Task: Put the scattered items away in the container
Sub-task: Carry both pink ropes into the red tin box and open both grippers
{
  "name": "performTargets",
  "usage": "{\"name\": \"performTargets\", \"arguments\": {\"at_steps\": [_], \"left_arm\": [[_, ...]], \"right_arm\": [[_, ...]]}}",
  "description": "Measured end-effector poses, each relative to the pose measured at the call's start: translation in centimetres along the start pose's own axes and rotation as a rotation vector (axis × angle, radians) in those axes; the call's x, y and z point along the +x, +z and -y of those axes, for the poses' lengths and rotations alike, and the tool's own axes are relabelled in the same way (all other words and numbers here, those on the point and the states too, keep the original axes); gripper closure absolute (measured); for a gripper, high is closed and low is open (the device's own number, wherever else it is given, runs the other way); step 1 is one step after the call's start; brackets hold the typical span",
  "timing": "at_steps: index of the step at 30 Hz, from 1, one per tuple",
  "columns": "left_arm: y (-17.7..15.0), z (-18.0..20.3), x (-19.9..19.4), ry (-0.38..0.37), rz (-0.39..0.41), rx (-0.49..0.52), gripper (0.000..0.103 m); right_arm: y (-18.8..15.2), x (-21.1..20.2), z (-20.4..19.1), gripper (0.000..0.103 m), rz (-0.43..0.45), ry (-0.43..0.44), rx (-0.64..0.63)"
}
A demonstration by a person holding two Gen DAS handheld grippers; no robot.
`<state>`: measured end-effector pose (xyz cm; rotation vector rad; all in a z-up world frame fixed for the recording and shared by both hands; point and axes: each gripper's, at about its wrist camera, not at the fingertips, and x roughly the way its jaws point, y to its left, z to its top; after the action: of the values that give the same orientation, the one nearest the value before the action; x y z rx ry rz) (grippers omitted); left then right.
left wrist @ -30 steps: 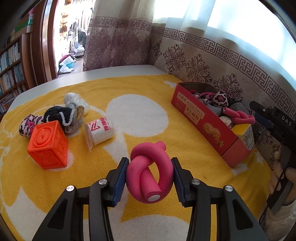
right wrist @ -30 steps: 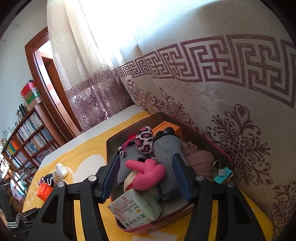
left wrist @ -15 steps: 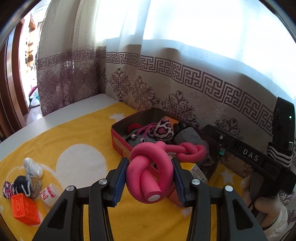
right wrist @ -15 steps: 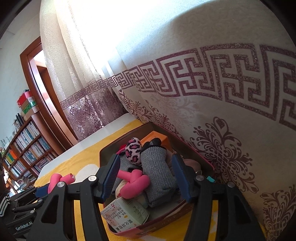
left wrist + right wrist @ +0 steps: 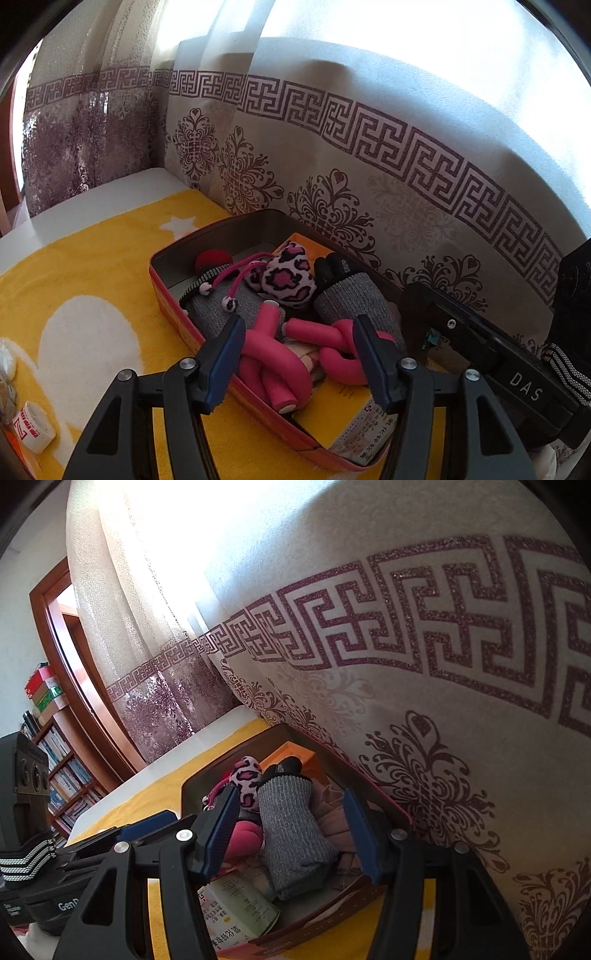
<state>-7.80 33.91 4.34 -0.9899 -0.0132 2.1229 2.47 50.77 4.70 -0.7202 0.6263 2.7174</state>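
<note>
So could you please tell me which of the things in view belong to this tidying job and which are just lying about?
Belongs to the job:
- red box, the container
- knotted pink foam roller, just let go as the left tongs opened
- white roll on the yellow blanket, not yet tidied

Just lying about:
- patterned curtain
- bookshelf

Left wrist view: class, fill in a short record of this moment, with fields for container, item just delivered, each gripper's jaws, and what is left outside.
container: red rectangular box, nearly full
item delivered: knotted pink foam curler, lying in the box
left gripper: jaws have just been opening, pads off the curler
right gripper: jaws open, empty, over the box
left outside: white paper-wrapped roll on yellow towel
</note>
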Motion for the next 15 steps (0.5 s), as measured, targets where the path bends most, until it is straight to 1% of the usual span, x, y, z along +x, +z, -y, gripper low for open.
{"name": "performTargets", "arguments": {"at_steps": [6, 7, 8, 9, 12, 15], "left_arm": [[-0.4, -2.0, -1.8, 0.039, 0.030, -0.050, 0.041], [-0.5, -2.3, -2.0, 0.049, 0.030, -0.060, 0.039], [-0.6, -2.6, -2.3, 0.055, 0.035, -0.068, 0.034], [-0.7, -2.8, -2.6, 0.060, 0.042, -0.076, 0.032], [-1.2, -3.5, -3.2, 0.085, 0.040, -0.090, 0.032], [-1.8, -4.1, -3.9, 0.088, 0.034, -0.109, 0.032]], "right_arm": [[-0.3, 0.4, 0.0, 0.040, -0.006, -0.005, 0.001], [-0.4, 0.5, -0.1, 0.040, -0.010, -0.004, 0.000], [-0.4, 0.6, -0.3, 0.040, -0.012, -0.004, -0.001], [-0.5, 0.6, -0.4, 0.040, -0.011, -0.003, -0.003], [-0.5, 0.3, -0.8, 0.040, -0.003, 0.002, -0.017], [-0.6, 0.2, -1.4, 0.040, 0.000, 0.011, -0.031]]}}
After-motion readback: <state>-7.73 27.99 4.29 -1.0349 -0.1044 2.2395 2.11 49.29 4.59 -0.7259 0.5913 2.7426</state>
